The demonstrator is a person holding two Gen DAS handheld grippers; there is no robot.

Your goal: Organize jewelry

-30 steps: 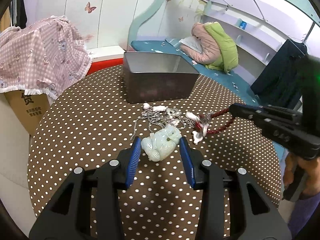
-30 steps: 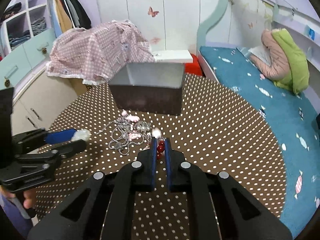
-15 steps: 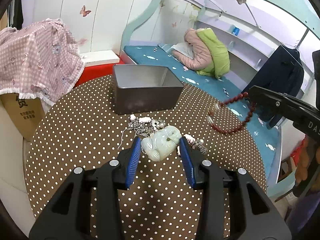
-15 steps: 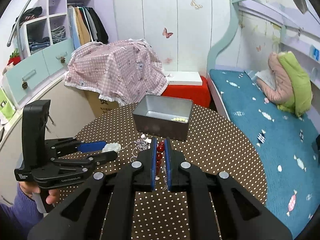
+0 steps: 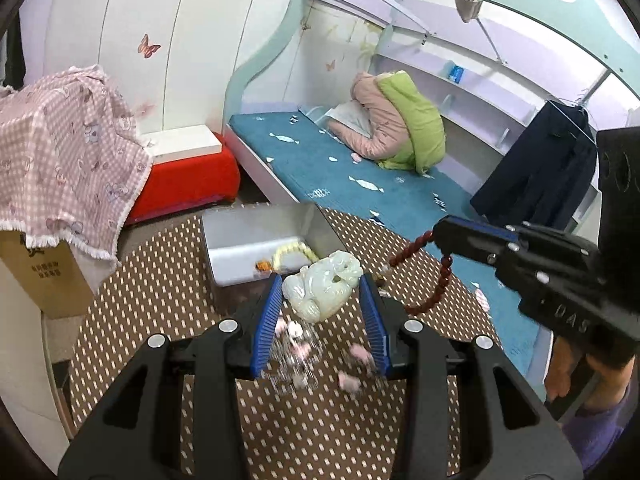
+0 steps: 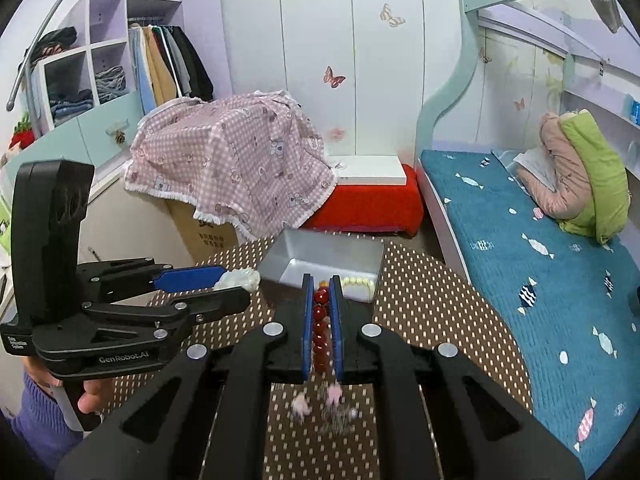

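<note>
Left gripper (image 5: 324, 304): blue fingers (image 5: 267, 320) pinch a pale green jade carving (image 5: 322, 286) from both sides, lifted clear of the desk (image 5: 160, 280). Right gripper (image 6: 320, 316): fingers pressed nearly together on a red bead bracelet (image 6: 320, 320), beads stacked up the narrow gap; in the left view the rest of the strand loops down below the tips, hanging free in the air.

Under both grippers, on the desk w/ its brown polka-dot cloth, lies a blurry heap of silver chain and pinkish bits (image 5: 298, 360), right below the carving and bracelet, touching neither.

Just past the fingers sits a grey metal box (image 5: 260, 240), open top, toward the desk's far edge. Inside it: a cream bead bracelet (image 5: 294, 252) against the near wall, plus a small orange piece (image 5: 262, 266) beside it. The carving is over the box's near rim as seen from the left camera.

A hand in a purple sleeve (image 6: 36, 424) grips the left gripper's handle. Beyond the desk: pink checked cloth (image 6: 228, 168) draped over a cardboard box, red bench (image 6: 368, 204), bed w/ teal cover (image 6: 540, 272).
</note>
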